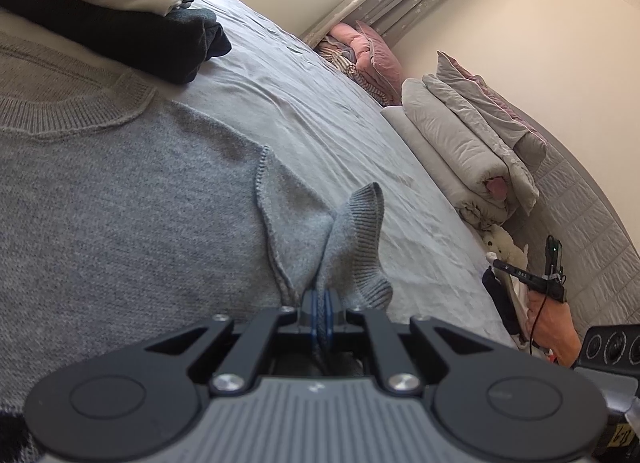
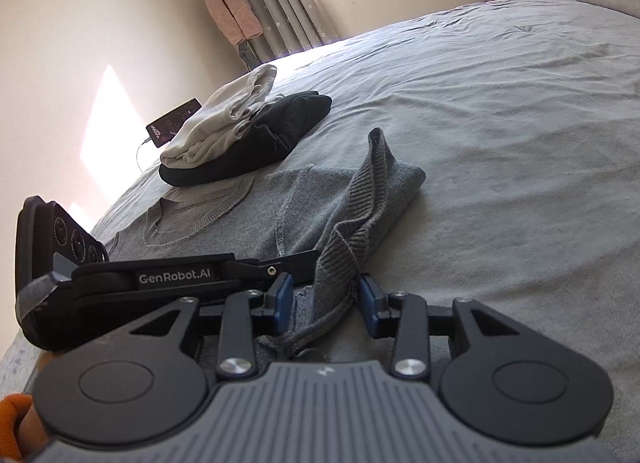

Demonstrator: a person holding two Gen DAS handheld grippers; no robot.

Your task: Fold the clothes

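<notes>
A grey knit sweater [image 1: 120, 203] lies spread on the bed, neckline toward the folded pile. Its sleeve [image 1: 356, 235] is drawn up off the sheet, ribbed cuff standing upright. My left gripper [image 1: 320, 303] is shut on the sleeve fabric just below the cuff. In the right wrist view the same sleeve [image 2: 372, 199] is bunched and runs down between the blue pads of my right gripper [image 2: 326, 299]. Those pads stand apart and do not squeeze the knit. The left gripper [image 2: 308, 259] reaches in from the left, clamped on the sleeve.
A white folded garment [image 2: 224, 119] lies on a dark folded one [image 2: 272, 135] beyond the sweater, with a phone [image 2: 174, 121] behind them. Folded grey duvets [image 1: 460, 143] and pink bedding [image 1: 368, 51] line the wall. A hand [image 1: 552, 327] holds a black device at the bed's edge.
</notes>
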